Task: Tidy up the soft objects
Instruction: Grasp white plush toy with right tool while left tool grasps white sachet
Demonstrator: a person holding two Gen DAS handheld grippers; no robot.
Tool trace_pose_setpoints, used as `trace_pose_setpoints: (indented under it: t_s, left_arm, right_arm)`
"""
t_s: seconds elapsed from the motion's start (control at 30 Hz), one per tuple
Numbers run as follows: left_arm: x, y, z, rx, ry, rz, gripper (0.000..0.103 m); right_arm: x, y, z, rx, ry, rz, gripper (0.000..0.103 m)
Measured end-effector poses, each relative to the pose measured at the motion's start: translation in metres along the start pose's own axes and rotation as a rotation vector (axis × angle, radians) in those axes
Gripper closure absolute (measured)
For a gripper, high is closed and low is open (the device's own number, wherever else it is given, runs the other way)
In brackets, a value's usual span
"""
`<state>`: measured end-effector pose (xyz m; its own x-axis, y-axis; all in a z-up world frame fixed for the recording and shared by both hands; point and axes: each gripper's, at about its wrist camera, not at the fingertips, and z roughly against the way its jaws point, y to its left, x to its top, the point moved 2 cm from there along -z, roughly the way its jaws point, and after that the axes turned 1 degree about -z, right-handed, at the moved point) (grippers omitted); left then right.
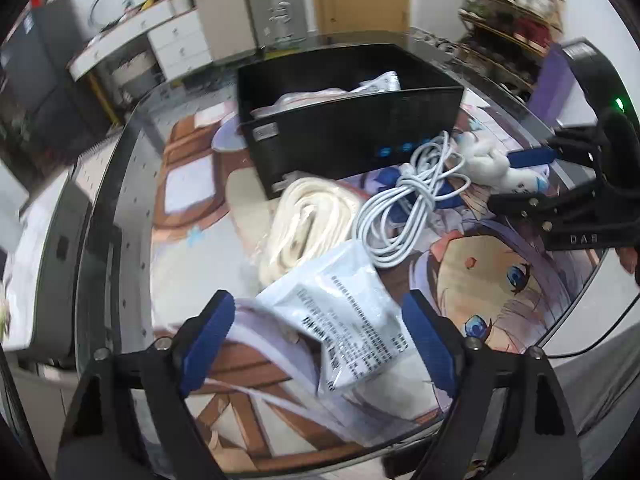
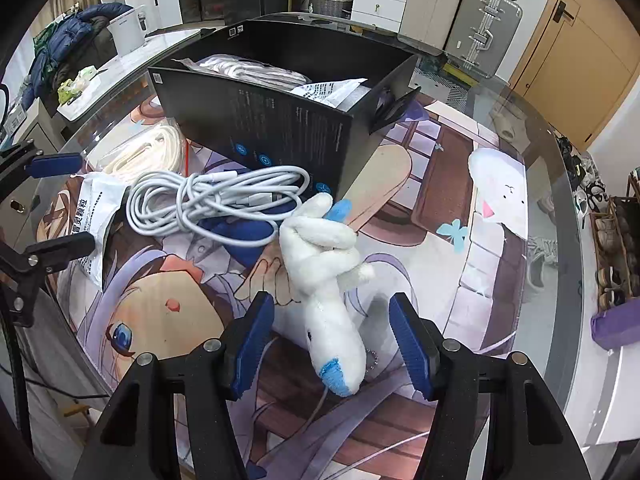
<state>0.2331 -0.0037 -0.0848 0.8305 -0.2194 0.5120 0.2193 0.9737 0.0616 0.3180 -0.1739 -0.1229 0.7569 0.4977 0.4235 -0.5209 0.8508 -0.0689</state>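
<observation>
Left wrist view: round glass table (image 1: 120,216) w/ anime-print mat; black open cardboard box (image 1: 352,140) at centre, already holding white soft items. In front of box: cream folded cloth in clear bag (image 1: 308,216), coiled white cable (image 1: 404,208), white printed sachet (image 1: 352,320). Left gripper (image 1: 320,340) fingers wide apart, sachet between, not pinched. Right gripper (image 2: 332,344) fingers apart astride white-and-blue plush toy (image 2: 328,292), no contact.

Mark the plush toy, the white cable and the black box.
plush toy (image 2: 332,332): right wrist view, on its white body.
white cable (image 1: 404,216): left wrist view, on the coiled loops.
black box (image 1: 352,136): left wrist view, on its near side wall.
</observation>
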Motion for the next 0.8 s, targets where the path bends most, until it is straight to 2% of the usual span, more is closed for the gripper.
trace_pose_setpoints:
  t_s: [0.07, 0.13, 0.23, 0.37, 0.43, 0.5, 0.57, 0.63, 0.7, 0.8]
  left_arm:
    - [-0.001, 0.007, -0.001, -0.013, 0.011, 0.04, 0.014]
    - [-0.004, 0.01, -0.007, -0.049, 0.06, 0.075, 0.014]
    - [-0.007, 0.009, -0.015, -0.099, 0.094, 0.102, 0.014]
    - [-0.006, -0.006, -0.021, -0.085, 0.104, 0.089, 0.014]
    - [-0.004, -0.016, -0.026, -0.085, 0.12, 0.055, 0.014]
    - [0.0, -0.019, -0.03, -0.053, 0.118, 0.044, 0.015]
    - [0.003, -0.017, -0.031, -0.058, 0.116, 0.058, 0.017]
    - [0.004, -0.014, -0.029, -0.067, 0.106, 0.056, 0.025]
    - [0.004, -0.012, -0.029, -0.083, 0.103, 0.019, 0.03]
    - [0.004, -0.013, -0.024, -0.108, 0.095, -0.035, 0.052]
  right_arm:
    - [0.0, 0.0, 0.0, -0.003, 0.0, 0.001, 0.042]
    - [-0.001, 0.0, 0.0, -0.005, 0.0, -0.001, 0.042]
    - [-0.001, 0.001, 0.0, -0.005, 0.0, -0.002, 0.042]
    - [0.001, 0.003, -0.001, 0.004, -0.001, -0.009, 0.042]
    - [0.003, 0.005, -0.001, 0.053, 0.001, -0.027, 0.042]
    - [0.004, 0.009, 0.0, 0.091, 0.002, -0.041, 0.042]
    - [0.004, 0.012, 0.001, 0.078, -0.001, -0.027, 0.042]
    - [0.003, 0.014, 0.0, 0.073, -0.005, -0.018, 0.041]
    - [0.002, 0.014, -0.002, 0.082, 0.002, -0.016, 0.039]
    - [0.0, 0.008, 0.0, 0.108, 0.002, -0.043, 0.04]
